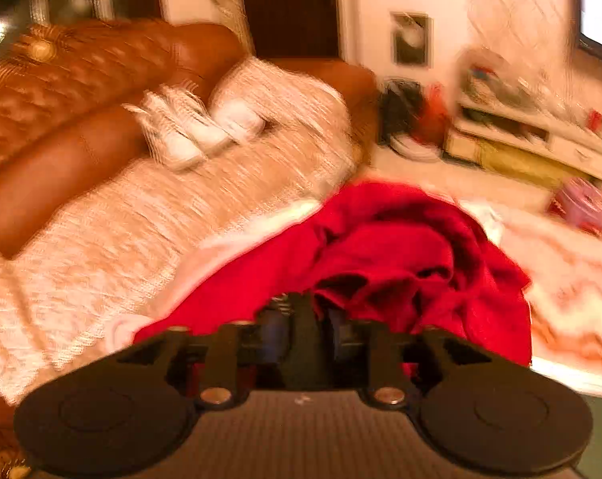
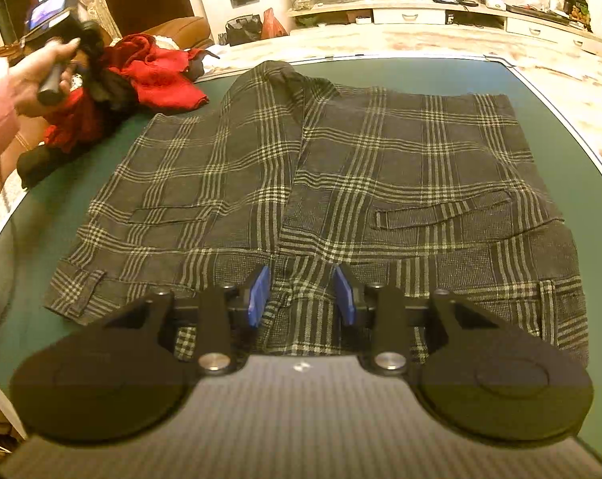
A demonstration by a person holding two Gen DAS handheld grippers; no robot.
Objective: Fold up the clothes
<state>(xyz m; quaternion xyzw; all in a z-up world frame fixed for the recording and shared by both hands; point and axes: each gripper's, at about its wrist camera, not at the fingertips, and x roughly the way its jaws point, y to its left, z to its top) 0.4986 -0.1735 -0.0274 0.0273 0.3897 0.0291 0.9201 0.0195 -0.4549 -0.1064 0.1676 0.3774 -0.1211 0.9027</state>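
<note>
Dark plaid shorts [image 2: 400, 167] lie flat on the green table [image 2: 572, 183], waistband nearest me. My right gripper [image 2: 301, 295] is open just over the waistband, its blue pads [image 2: 259, 293] either side of the centre seam. At the table's far left corner, a hand [image 2: 33, 76] holds my left gripper [image 2: 83, 36] above a red and black garment [image 2: 157, 76]. The left wrist view is blurred. There the red garment [image 1: 400, 247] bunches right in front of my left gripper [image 1: 306, 327], and a dark wad of cloth sits between the close-set fingers.
A brown leather sofa [image 1: 81, 92] with a cream knitted throw [image 1: 141, 219] and white folded items [image 1: 205, 131] stands beyond the table's left side. A low white cabinet [image 2: 440, 12] with clutter lines the far wall. Bags [image 2: 257, 26] sit on the patterned floor.
</note>
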